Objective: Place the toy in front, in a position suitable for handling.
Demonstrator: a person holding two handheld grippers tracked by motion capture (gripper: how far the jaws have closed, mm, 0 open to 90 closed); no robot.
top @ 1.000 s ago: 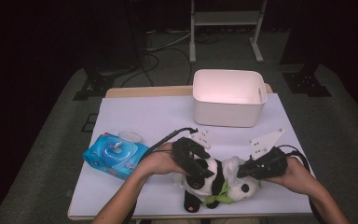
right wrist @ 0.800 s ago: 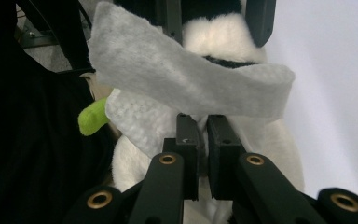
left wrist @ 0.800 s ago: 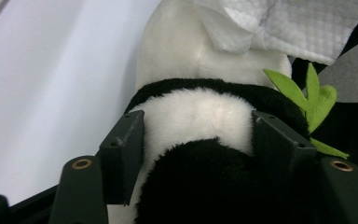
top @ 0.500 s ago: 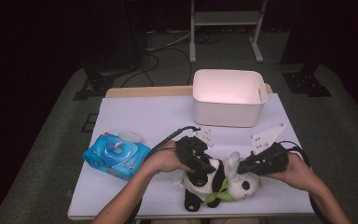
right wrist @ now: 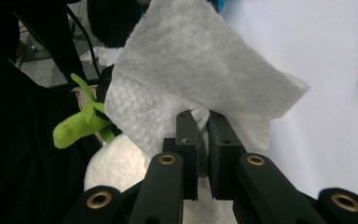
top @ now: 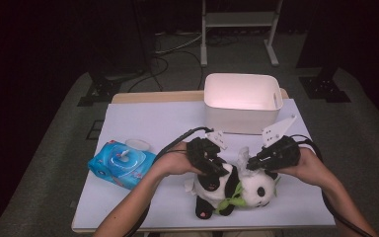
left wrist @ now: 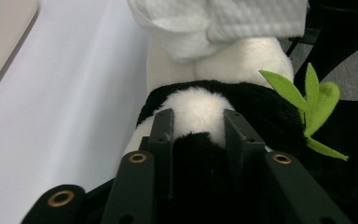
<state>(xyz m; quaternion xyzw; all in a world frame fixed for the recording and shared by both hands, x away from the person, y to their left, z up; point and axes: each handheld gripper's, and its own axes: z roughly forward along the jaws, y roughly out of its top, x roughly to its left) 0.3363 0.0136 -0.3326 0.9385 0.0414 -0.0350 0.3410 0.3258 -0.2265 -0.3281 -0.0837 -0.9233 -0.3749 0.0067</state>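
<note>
A black-and-white plush panda (top: pixel 227 186) with green leaves (left wrist: pixel 317 98) lies near the table's front edge. My left gripper (top: pixel 212 168) sits on its body. Its jaws have just been closing, and in the left gripper view (left wrist: pixel 198 128) they press into the plush fur (left wrist: pixel 261 100) from both sides. My right gripper (top: pixel 254 163) hovers beside the panda's head, shut on a white wipe (right wrist: pixel 200 70). The wipe (top: pixel 243 155) hangs crumpled over the panda's white head (right wrist: pixel 116 168), and it also drapes at the top of the left gripper view (left wrist: pixel 214 23).
A white plastic bin (top: pixel 242 118) stands at the back of the white table (top: pixel 148 123). A blue pack of wet wipes (top: pixel 121 165) lies at the left with its lid (top: pixel 137 144) open. Cables trail from both grippers.
The left gripper's jaws have closed onto the panda's body. The right gripper with the wipe has moved a little up and away from the front edge.
</note>
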